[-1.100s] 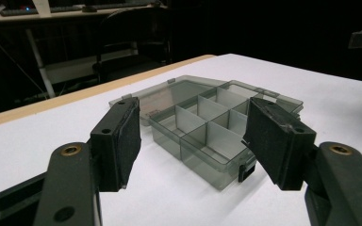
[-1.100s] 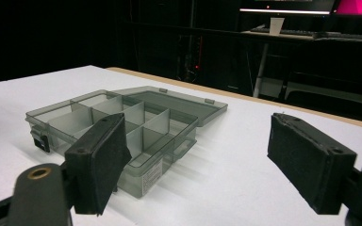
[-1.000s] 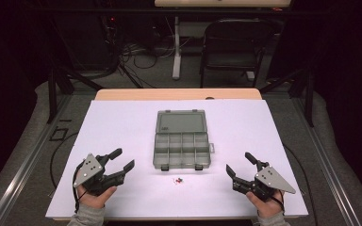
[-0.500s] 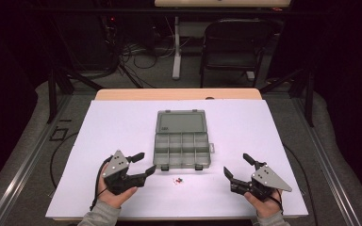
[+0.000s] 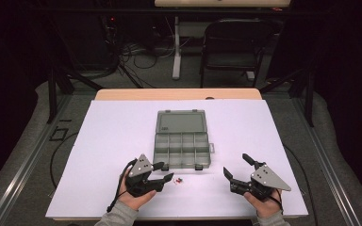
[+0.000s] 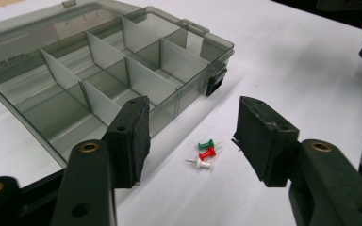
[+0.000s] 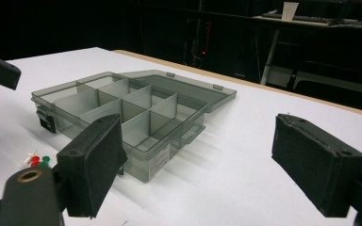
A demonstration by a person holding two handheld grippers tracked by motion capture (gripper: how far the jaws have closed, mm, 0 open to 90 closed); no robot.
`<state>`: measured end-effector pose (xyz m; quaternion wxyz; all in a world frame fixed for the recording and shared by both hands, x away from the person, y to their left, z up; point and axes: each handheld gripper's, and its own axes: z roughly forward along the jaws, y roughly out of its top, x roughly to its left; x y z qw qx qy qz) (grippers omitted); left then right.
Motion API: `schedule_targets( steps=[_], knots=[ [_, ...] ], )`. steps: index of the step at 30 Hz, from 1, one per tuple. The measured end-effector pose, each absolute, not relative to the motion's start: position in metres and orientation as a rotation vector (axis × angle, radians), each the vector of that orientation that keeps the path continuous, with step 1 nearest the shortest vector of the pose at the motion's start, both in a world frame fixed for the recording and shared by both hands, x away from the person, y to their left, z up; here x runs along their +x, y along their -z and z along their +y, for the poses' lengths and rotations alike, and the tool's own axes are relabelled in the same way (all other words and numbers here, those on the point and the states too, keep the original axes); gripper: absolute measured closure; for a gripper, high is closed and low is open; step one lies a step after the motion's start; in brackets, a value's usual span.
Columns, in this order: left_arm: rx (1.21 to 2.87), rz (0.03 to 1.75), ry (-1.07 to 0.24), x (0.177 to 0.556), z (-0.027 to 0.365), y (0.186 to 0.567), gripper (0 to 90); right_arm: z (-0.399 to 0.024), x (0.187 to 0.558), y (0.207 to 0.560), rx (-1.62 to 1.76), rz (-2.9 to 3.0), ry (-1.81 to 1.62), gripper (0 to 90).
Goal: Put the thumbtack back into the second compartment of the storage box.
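My left gripper (image 5: pixel 167 172) had slid right toward three small plastic pushpins (image 6: pixel 204 154), green, red and white, lying on the white table (image 5: pixel 113 136) before the grey compartment box (image 5: pixel 183 148); its jaws, just narrowing, gripped nothing. My right gripper (image 5: pixel 235 165) gaped empty.

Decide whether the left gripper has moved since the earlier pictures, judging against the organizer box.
Yes. The left gripper has slid rightward toward the box's near edge and the pushpins, its jaws just closing somewhat, nothing gripped.

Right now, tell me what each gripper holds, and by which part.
Nothing is held. The left gripper has just been closing, its jaws open around three small plastic pushpins, green, red and white, without touching them. The right gripper is open.
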<state>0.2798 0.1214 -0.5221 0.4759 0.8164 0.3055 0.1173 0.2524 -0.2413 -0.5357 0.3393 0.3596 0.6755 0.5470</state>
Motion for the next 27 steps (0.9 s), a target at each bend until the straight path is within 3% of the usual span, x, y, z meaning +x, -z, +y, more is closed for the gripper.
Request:
schedule_targets(
  steps=[11, 27],
  knots=[
    [2.086, 0.799, -0.272, 0.285, 0.111, 0.535, 53.3, -0.242, 0.253, 0.536, 0.944, 1.769, -1.412, 16.6],
    [2.218, 0.717, -0.22, 0.296, 0.09, 0.554, 53.9, -0.243, 0.254, 0.536, 0.947, 1.77, -1.407, 16.6]
  ],
)
